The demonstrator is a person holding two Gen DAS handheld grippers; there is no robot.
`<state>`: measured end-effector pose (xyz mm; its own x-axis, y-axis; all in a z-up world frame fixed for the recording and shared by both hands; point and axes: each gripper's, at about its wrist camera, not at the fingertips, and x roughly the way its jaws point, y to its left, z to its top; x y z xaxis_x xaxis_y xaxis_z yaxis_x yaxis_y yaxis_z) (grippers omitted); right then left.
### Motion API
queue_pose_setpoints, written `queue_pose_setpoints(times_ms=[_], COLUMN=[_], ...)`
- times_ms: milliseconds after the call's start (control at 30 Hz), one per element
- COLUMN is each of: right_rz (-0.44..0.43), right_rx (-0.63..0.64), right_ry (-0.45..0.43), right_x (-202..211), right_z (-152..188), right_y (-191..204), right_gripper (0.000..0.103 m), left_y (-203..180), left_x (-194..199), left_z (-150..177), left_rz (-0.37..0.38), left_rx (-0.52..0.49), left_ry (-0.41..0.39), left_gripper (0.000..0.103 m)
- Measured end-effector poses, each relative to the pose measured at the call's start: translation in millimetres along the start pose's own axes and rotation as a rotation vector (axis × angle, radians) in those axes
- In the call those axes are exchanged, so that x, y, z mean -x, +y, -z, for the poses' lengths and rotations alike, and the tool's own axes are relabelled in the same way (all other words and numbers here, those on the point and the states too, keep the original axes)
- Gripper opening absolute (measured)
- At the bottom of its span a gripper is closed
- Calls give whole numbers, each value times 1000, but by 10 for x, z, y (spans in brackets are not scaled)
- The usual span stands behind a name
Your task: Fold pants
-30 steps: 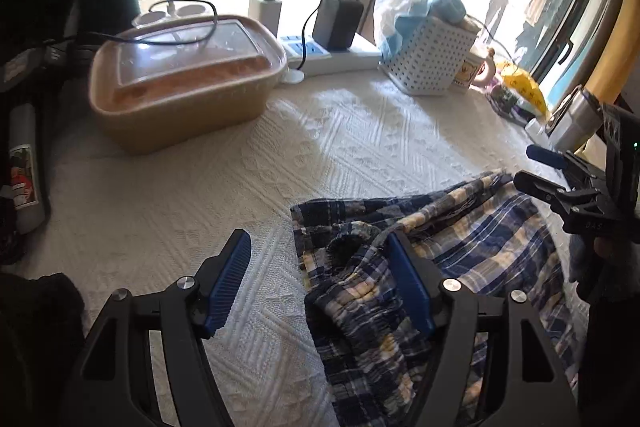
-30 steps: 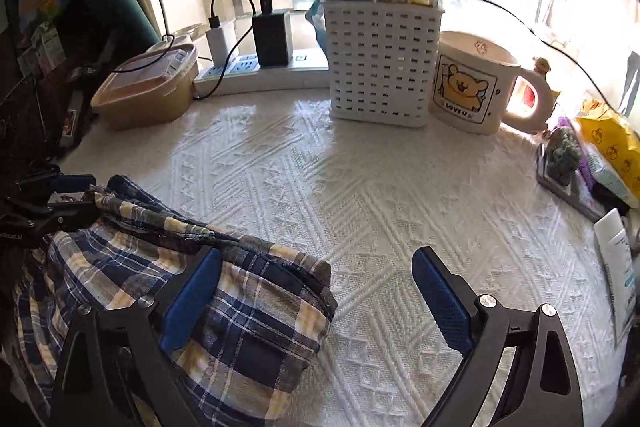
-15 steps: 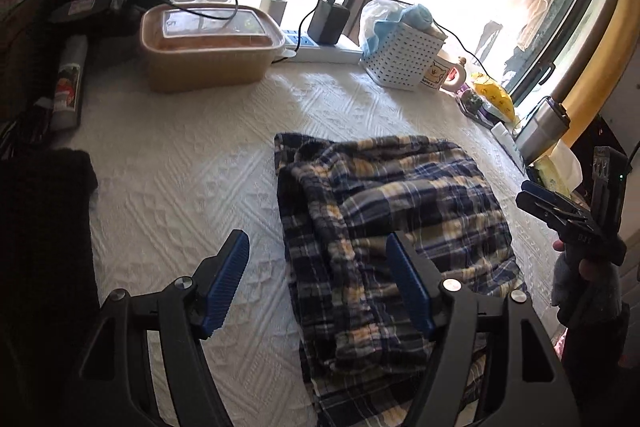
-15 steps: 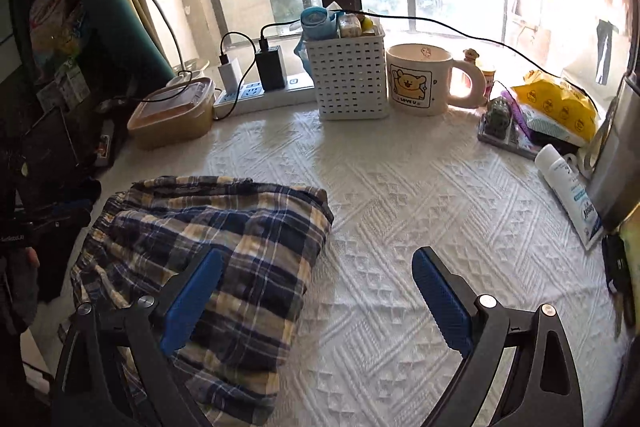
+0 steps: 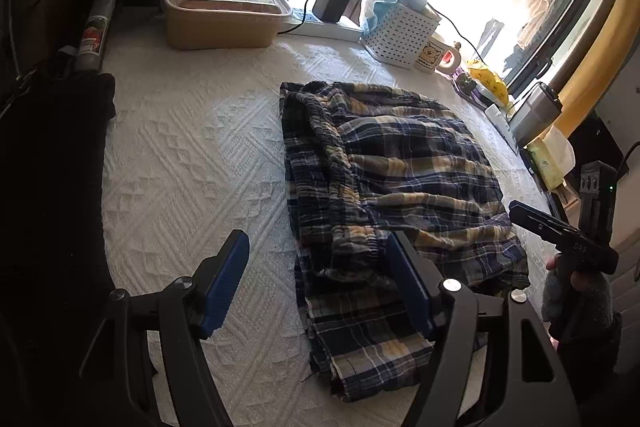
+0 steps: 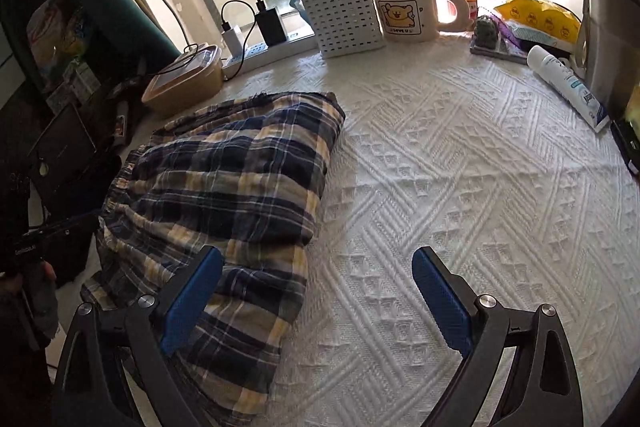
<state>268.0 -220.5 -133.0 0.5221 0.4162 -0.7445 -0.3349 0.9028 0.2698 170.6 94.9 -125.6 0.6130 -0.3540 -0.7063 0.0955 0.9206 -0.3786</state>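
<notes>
Mug [image 6: 408,11]: cartoon bear print with "LOVE U" under it, readable in the right wrist view; in the left wrist view the same mug [image 5: 433,57] shows the bear panel, with its caption too small to read. Right gripper body [image 5: 576,247], seen from the left wrist view: white letters, look like "DAS", not certain. White tube [image 6: 568,83] lying on the tabletop at right: blue lettering, illegible. Can [image 5: 94,35] at left edge: colored label, text unreadable. Yellow bag [image 6: 536,13]: small prints, unreadable. Left gripper body [image 6: 30,249]: small white lettering, illegible.
</notes>
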Motion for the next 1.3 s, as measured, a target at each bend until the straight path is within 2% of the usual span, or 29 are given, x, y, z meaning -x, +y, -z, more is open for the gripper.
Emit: queue_pose_setpoints(times_ms=[133, 200, 333, 533, 700, 767, 833, 867, 933, 1100, 1300], right_rz=[-62, -89, -122, -163, -308, -327, -312, -292, -258, -141, -37], right_rx=[-62, -93, -103, -87, -160, -157, -127, -111, -82, 4, 41], right_ry=[-13, -12, 15, 27, 47, 54, 57, 64, 85, 54, 32], right_x=[-39, -83, -213, -388, -555, -607, -638, -654, -678, -448, -236], right_z=[18, 0, -35, -184, -328, -365, -385, -388, -364, -340, -290], right_y=[-25, -46, -20, 42, -87, -45, 35, 68, 125, 210, 120], right_gripper=[95, 89, 69, 67, 67, 67, 65, 44, 16, 10, 8], left_y=[9, 33, 99, 171, 203, 207, 191, 177, 143, 37, -82], left_x=[15, 19, 13, 25, 18, 7, -28, -59, -119, -277, -412], left_z=[69, 89, 96, 95, 101, 99, 95, 95, 95, 54, -72], left_rz=[12, 15, 19, 38, 68, 88, 103, 112, 132, 170, 166], left_rx=[7, 16, 40, 62, 81, 90, 94, 94, 96, 101, 95], left_ry=[2, 3, 2, -8, -10, -9, -5, 2, 15, 47, 59], left_gripper=[71, 71, 71, 71, 71, 71, 71, 71, 71, 71, 71])
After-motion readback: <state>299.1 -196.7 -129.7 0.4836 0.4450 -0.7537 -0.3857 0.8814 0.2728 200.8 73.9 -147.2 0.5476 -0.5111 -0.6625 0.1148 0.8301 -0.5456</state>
